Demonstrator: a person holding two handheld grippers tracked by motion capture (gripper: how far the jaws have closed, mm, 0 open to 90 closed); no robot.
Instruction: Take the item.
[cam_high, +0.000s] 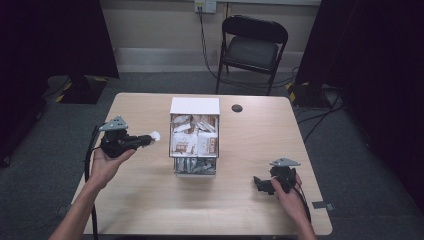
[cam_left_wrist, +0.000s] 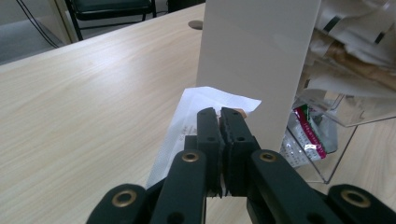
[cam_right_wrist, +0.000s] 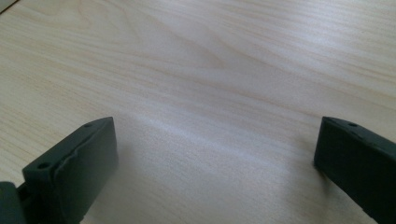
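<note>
Two grippers worked over the wooden table (cam_high: 150, 200). The left gripper (cam_high: 150, 138), near the left edge, had its jaws pinched on a white paper sachet (cam_left_wrist: 196, 112), held just beside the clear organizer box (cam_high: 195, 106) at the table's middle. The right gripper (cam_high: 260, 184), near the front right corner, had its jaws spread wide over bare wood.

You won't find a word or number here that can be read. The white packet (cam_left_wrist: 205, 119) clamped in your left gripper (cam_left_wrist: 220, 116) carries a line of faint grey print, too small and blurred to make out, and the red-and-green sachet (cam_left_wrist: 309, 135) in the clear organizer (cam_left_wrist: 336, 154) shows only colour blocks. The brown-and-white packets (cam_high: 194, 142) in the organizer, seen from above, bear marks too small to tell.
</note>
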